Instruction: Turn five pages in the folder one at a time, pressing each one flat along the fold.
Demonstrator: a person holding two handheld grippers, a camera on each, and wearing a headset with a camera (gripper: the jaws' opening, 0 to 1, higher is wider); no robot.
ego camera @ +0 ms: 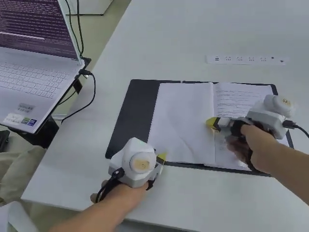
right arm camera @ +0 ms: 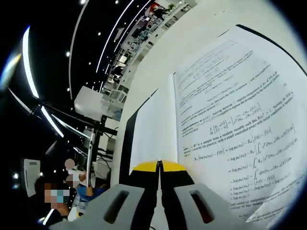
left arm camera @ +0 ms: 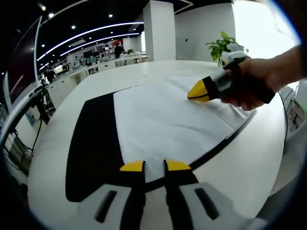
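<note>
A black folder [ego camera: 136, 116] lies open flat on the white counter [ego camera: 193, 34]. Its left inner cover is bare, with a blank white sheet [ego camera: 183, 121] spread left of the fold and a page of printed text [ego camera: 241, 96] to the right. The right claw [right arm camera: 159, 166], yellow tips pressed together, sits at the fold. The left claw [left arm camera: 154, 166], tips slightly parted and holding nothing, sits at the folder's near edge.

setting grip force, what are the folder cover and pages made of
The folder cover looks like matte black plastic or leatherette: dull, no glare. The pages look like thin white paper, faintly creased, the right one printed with text.
</note>
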